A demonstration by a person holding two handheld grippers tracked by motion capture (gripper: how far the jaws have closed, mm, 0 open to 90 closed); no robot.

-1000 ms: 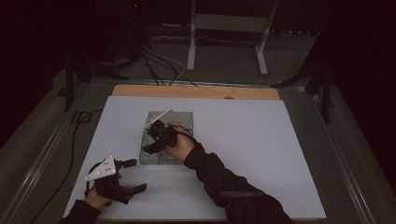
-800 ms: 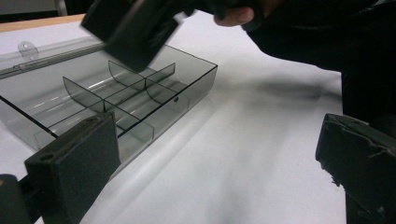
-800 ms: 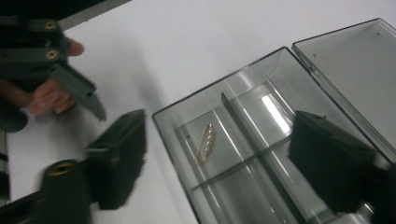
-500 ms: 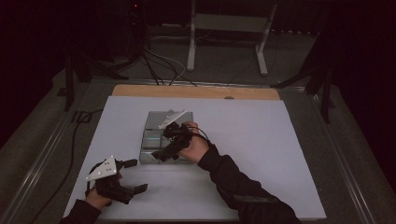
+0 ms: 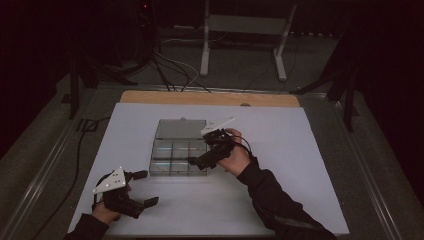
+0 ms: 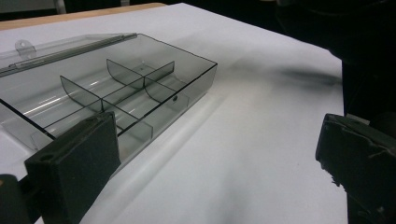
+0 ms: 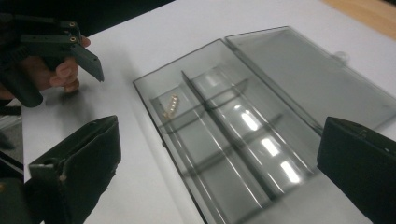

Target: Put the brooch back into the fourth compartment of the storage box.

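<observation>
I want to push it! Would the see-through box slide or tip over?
The see-through box would probably slide, not tip: it lies low and flat on the smooth white table. It looks like thin hard plastic, so likely light and stiff. Its open lid lies flat and might flap.

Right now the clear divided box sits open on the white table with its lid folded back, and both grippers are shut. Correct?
Not quite. The box is open on the table, lid back, but both grippers are open: each gripper view shows its own jaws wide apart. The left gripper and right gripper hold nothing.
</observation>
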